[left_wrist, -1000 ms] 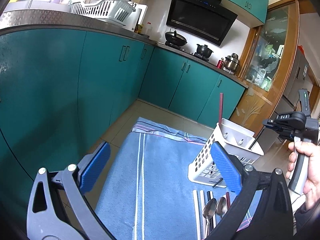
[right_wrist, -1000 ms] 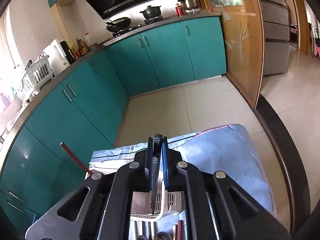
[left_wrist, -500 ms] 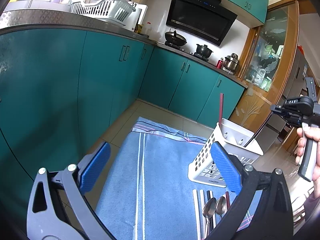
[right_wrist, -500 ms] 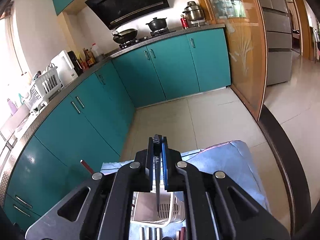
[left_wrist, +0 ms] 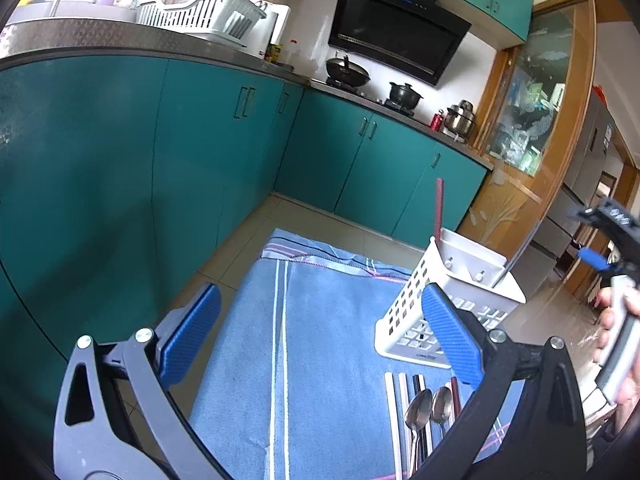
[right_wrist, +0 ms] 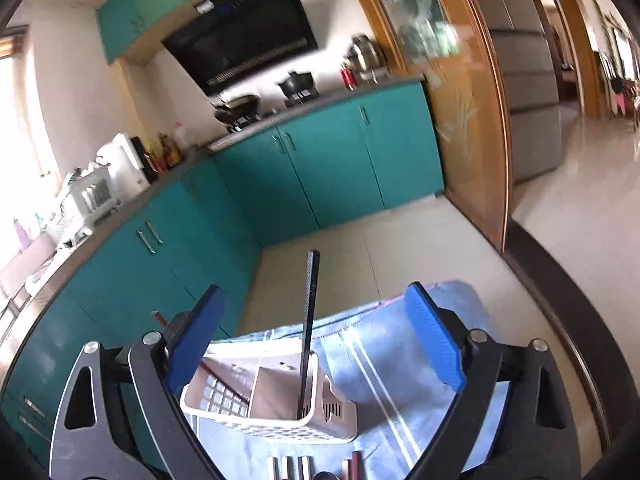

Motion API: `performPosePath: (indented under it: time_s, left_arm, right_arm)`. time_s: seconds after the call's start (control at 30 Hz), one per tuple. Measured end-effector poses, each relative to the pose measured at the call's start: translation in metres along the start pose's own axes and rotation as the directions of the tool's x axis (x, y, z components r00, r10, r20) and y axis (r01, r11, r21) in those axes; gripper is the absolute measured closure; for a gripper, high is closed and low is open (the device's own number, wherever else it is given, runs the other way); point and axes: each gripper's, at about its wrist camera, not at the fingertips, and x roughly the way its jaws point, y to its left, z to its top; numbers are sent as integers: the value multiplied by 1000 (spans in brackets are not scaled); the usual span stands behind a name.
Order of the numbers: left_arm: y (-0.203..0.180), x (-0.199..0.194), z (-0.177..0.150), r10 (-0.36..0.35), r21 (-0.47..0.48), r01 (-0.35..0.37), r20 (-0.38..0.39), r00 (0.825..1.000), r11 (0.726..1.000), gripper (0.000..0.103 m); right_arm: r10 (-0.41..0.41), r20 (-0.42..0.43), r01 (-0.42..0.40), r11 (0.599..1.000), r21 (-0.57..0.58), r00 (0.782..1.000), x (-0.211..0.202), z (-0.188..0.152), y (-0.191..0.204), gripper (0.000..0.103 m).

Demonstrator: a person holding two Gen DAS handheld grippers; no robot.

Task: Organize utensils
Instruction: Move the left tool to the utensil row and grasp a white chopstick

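Note:
A white slotted caddy stands on a blue striped cloth. A red chopstick stands in its far corner. A black chopstick leans upright in the near compartment, free between the opening jaws of my right gripper, with neither pad touching it. In the left wrist view that gripper hangs right of the caddy in a hand. My left gripper stands open and empty over the cloth. Two spoons and several chopsticks lie in front of the caddy.
Teal kitchen cabinets run along the left and back under a counter with a white dish rack. Beyond the cloth's far edge is tiled floor. A wooden glass-fronted cabinet stands at the right.
My right gripper went from shut on the black chopstick to wide open, leaving the chopstick standing in the caddy. It also drew back to the right. The left gripper stayed put.

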Motion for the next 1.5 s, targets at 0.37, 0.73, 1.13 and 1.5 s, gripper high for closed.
performPosePath:
  time_s: [0.37,0.73,1.13,1.5]
  left_arm:
    - [-58,35,-60,89,301,17,-334,938,953,6]
    - [-83,4,-117,44,337,116,-432,901,935,9]
    - [-84,66,-86,58,218,41,-427,902,975,43]
    - [-105,168,-96,114,238,34,-579,808,971,80]
  right_arm:
    - [-34,-251,-13,983,-181,967,-54,-151,-19,5]
    - [34,-283,-63,993,-96,959,-61,-185,-41,5]
    - [47,-309,-71,995,-66,950,-49,-188,-55,5]
    - [34,-362,-56,997,-51,932,-30,-195,-70,5]
